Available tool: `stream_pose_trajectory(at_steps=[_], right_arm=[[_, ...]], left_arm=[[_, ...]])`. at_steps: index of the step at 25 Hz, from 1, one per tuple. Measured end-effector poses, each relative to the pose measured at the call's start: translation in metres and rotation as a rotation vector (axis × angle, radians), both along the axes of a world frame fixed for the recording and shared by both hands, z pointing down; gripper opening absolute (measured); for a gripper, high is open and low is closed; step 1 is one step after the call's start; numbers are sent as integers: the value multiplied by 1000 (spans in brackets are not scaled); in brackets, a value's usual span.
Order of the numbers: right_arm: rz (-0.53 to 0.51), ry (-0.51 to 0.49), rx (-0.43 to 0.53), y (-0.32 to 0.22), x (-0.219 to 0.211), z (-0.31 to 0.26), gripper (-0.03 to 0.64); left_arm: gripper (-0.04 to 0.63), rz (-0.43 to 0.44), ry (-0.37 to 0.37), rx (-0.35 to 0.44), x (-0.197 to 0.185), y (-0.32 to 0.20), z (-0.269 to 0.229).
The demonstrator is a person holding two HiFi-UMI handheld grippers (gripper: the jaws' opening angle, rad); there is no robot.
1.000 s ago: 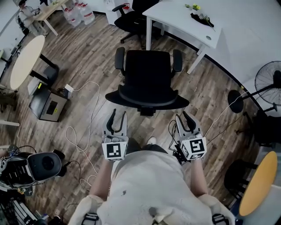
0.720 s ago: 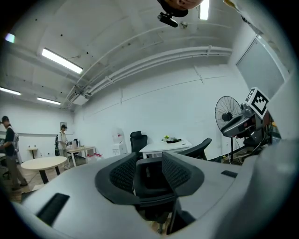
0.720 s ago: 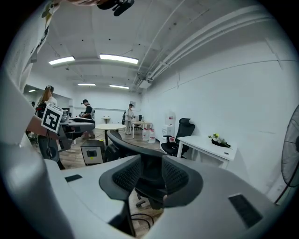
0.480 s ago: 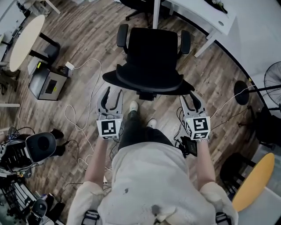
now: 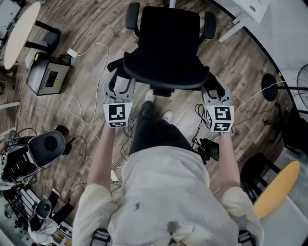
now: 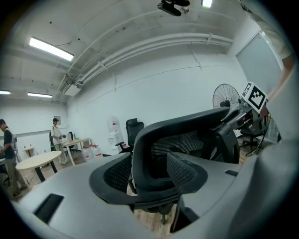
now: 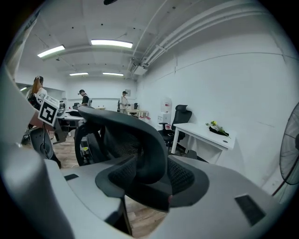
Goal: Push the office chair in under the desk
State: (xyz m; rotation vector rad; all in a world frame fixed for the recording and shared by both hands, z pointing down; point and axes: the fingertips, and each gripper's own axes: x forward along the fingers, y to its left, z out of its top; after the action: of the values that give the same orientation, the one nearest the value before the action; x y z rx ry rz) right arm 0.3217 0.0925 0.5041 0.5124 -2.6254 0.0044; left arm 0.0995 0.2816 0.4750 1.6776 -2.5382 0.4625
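The black office chair stands in front of me, its curved backrest nearest. The white desk shows at the top right, beyond the chair. My left gripper is at the backrest's left end and my right gripper at its right end. Both pairs of jaws have just been opening and stand open. In the left gripper view the backrest rim runs between the jaws of the left gripper. In the right gripper view the rim likewise passes between the right gripper jaws. I cannot tell whether the pads touch it.
Loose cables trail over the wooden floor at the left, by a black box. A fan's base stands on the right and a yellow round table at the lower right. Another chair sits behind the desk.
Both grippers have moved forward and down from in front of my body to the two ends of the chair's backrest. Their jaws have spread wider.
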Motion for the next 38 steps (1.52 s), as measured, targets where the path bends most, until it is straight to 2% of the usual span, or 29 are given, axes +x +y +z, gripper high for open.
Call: stream_pose_trajectory(at_steps=[6,16,23,26,28,31,32,38], right_arm=[[16,8,-4,-15,-26,19,225],[37,-12,5,-35,-64,30,238],[58,-24,-6,-56,-96,36,250],[69,-31,26,-64,-100,35,250],[76,-30,63,-64,-102,36,247],[90,-26,106,-64,-106,38,242],[93,-24,111,-64,-107,38,242],[98,-18,77,-59,-117,40,238]], left_arm=[[262,12,2,-34,-32,-23,25],[272,58,-6,-59,-73,-63,41],[273,123,-6,-43,-97,-84,43],[272,164,-3,-34,-101,-93,42],[270,182,-34,-36,-102,-95,41],[249,194,-159,-46,-102,-97,39],[247,189,-175,-44,-102,-97,39],[241,192,-147,-47,-115,-94,42]])
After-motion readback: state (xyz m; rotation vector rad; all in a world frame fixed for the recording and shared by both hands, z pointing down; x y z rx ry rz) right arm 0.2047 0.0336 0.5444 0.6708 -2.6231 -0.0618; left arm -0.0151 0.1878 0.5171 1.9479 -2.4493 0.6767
